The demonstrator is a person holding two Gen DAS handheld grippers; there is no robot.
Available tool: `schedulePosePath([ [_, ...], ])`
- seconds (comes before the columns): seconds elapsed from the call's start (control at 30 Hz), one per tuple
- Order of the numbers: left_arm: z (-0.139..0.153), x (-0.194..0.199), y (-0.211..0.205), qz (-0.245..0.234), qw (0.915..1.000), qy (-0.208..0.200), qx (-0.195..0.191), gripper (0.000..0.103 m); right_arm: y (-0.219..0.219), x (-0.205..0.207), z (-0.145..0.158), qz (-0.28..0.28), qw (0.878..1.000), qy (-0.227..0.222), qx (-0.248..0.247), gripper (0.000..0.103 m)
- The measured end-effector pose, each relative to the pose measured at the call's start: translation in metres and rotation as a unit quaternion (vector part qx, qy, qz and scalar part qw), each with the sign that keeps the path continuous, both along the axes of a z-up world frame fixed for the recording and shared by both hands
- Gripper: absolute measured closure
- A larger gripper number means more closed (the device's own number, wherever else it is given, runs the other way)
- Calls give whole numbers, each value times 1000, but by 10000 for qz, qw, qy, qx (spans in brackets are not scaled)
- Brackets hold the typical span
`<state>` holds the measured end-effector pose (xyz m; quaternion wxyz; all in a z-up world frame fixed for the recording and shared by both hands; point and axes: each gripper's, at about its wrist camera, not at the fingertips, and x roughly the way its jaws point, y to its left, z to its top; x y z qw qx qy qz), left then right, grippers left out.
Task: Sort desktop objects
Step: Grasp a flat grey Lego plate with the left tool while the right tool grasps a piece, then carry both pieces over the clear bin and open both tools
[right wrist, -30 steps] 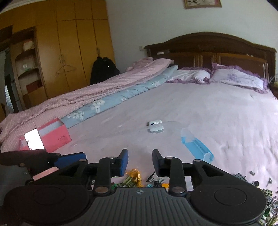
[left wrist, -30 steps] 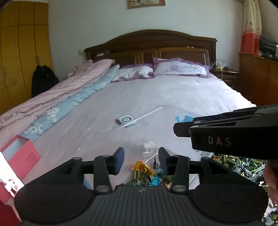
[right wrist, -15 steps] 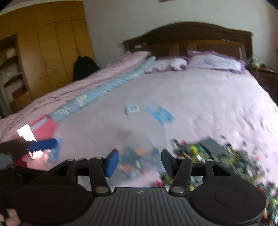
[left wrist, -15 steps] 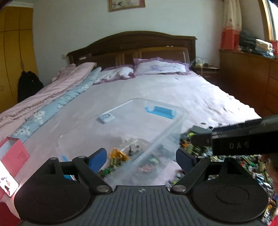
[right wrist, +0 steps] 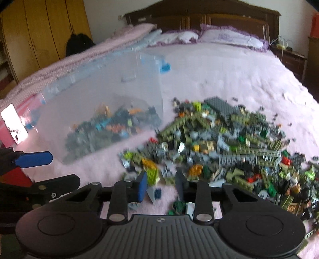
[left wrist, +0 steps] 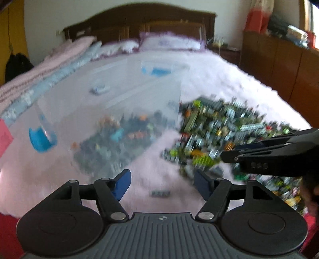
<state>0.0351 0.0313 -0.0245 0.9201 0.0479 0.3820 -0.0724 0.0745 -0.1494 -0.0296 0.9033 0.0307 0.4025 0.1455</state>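
A clear plastic bin [left wrist: 139, 89] with blue latches stands on the pink bedsheet and holds a layer of small building bricks. A large loose pile of bricks [right wrist: 229, 143] lies right beside it, also seen in the left wrist view as the pile [left wrist: 219, 129]. My left gripper [left wrist: 161, 179] hangs over bare sheet in front of the bin. Its jaws are apart and closing, with one small grey piece [left wrist: 160, 193] on the sheet below the gap. My right gripper [right wrist: 161, 185] is at the pile's near edge. Its jaws are narrower and closing, with loose bits below them and nothing pressed.
A pink box [right wrist: 12, 127] with a bright white card sits left of the bin. Folded quilts [right wrist: 119, 43] run along the bed's left side, with pillows and a dark headboard [right wrist: 219, 14] at the far end. A wooden dresser [left wrist: 279, 69] stands at the right.
Both grippers have dropped and tipped down toward the bed, so bin and brick pile now loom close. Each pair of jaws widened half a second ago and has since narrowed.
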Motion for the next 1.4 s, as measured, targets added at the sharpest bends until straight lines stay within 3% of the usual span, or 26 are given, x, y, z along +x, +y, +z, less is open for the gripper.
schedulePosePath([
  [0.2,-31,11,4,87,9990,430,52,42,10,3,-22,41,9995,285,-85,72],
  [0.6,-49,32,-2,74,9984,556,53,45,24,4,-31,210,9989,270,-318,74],
  [0.67,-50,32,-4,24,9986,532,69,51,24,3,-31,215,9989,252,-328,76],
  [0.77,-50,30,-8,-108,9986,507,92,71,23,4,-32,190,9990,244,-319,84],
  [1.07,-39,24,-9,-127,9991,398,8,71,21,2,-26,138,9996,130,-206,87],
  [1.4,7,14,-12,-216,9996,-137,-102,71,23,-10,18,299,9987,-409,-105,87],
])
